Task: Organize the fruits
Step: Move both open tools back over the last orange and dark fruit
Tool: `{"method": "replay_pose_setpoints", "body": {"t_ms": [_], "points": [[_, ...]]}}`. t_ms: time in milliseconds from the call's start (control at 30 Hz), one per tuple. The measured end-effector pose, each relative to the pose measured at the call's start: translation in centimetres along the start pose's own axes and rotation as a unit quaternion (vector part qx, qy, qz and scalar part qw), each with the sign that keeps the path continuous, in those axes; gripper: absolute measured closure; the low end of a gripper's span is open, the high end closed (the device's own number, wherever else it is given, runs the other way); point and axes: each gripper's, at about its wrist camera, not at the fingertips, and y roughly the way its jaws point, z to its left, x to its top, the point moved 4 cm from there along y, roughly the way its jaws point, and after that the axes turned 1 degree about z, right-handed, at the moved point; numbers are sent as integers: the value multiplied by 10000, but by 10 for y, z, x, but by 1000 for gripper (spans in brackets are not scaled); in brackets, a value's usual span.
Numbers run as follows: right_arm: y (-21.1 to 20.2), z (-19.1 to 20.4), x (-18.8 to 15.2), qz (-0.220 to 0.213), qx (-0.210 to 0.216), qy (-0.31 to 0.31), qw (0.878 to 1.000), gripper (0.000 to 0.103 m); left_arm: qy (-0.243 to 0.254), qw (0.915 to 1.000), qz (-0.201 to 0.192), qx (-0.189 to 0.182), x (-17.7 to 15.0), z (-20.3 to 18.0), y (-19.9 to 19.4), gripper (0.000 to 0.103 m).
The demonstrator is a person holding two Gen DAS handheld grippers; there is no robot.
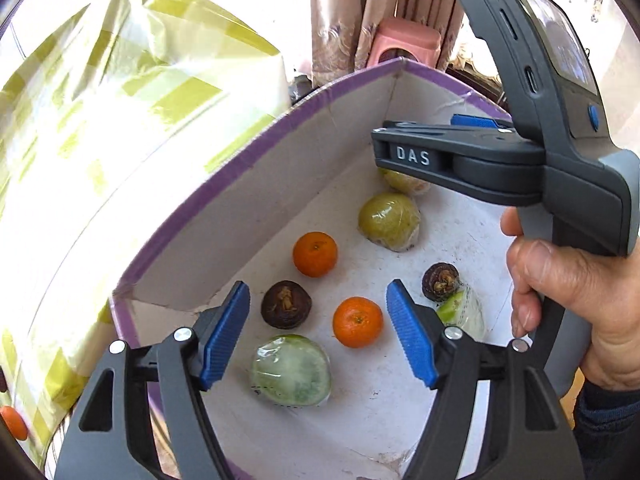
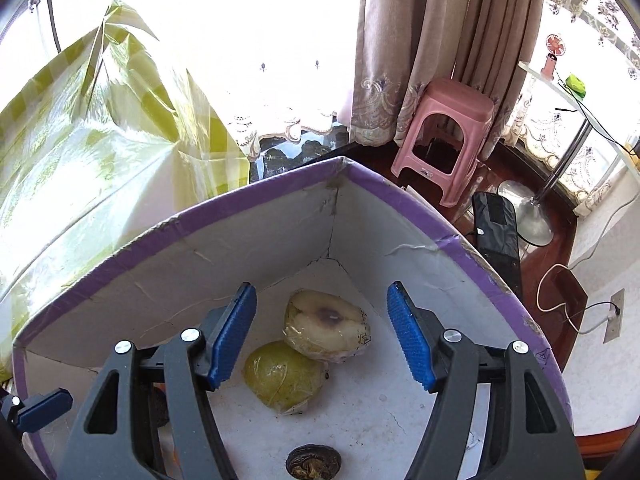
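Note:
A white box with a purple rim holds the fruit. In the left wrist view it contains two oranges, two dark brown fruits, a wrapped green half fruit, a wrapped yellow-green fruit and a green wedge. My left gripper is open and empty above them. My right gripper is open and empty over the box's far corner, above a wrapped cut half and the yellow-green fruit. It also shows in the left wrist view.
A yellow-checked plastic bag presses against the box's left side. One more orange lies outside the box at the lower left. A pink stool, curtains and a black device on the floor stand beyond the box.

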Motion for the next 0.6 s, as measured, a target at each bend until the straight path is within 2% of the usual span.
{"method": "replay_pose_setpoints", "body": {"t_ms": [267, 600], "points": [[-53, 16, 3, -566, 209, -109, 9981, 31, -359, 9951, -738, 544, -23, 36, -51, 32], [-101, 67, 0, -923, 559, -532, 9927, 24, -836, 9843, -1163, 1032, -59, 93, -93, 29]]}}
